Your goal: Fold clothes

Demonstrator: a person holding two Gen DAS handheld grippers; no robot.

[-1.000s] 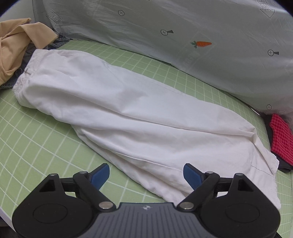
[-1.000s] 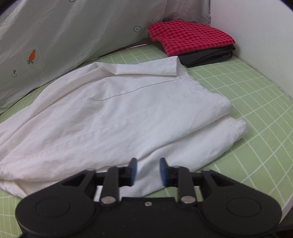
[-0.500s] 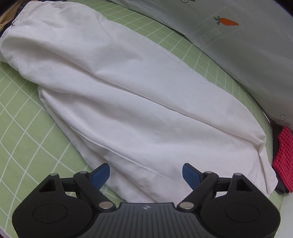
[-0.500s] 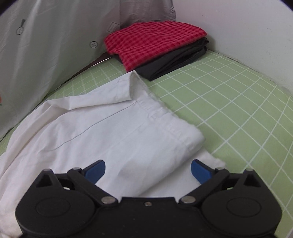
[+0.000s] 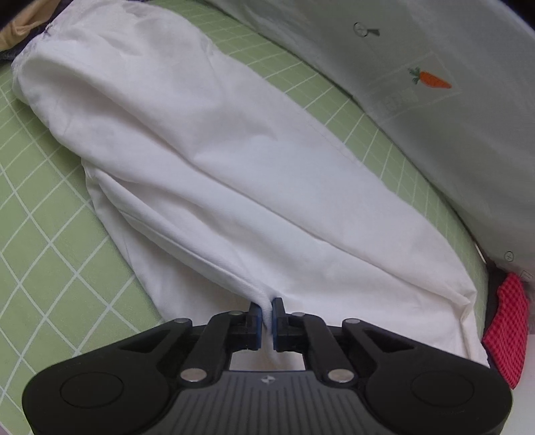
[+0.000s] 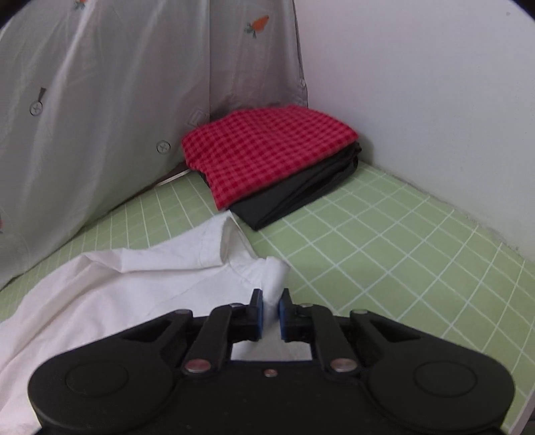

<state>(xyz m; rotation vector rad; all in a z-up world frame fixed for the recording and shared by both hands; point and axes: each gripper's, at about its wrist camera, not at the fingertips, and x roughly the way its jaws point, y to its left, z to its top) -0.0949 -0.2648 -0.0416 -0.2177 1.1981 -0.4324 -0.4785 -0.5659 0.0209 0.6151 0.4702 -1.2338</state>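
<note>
A white garment (image 5: 214, 157) lies folded lengthwise on the green grid mat (image 5: 40, 214), stretching from the far left to the near right. My left gripper (image 5: 266, 316) is shut on a fold of its near edge. In the right wrist view the garment's end (image 6: 133, 287) lies at lower left, and my right gripper (image 6: 271, 313) is shut on its near corner, which sticks up between the blue pads.
A folded red checked cloth (image 6: 264, 150) sits on a folded black one (image 6: 301, 190) in the far corner by the white wall (image 6: 418, 83). A pale carrot-print sheet (image 5: 434, 93) hangs along the back. Tan clothing (image 5: 20, 26) lies at far left.
Both grippers were open half a second ago and have closed on the white garment's near edge. Both have moved in closer to the cloth.
</note>
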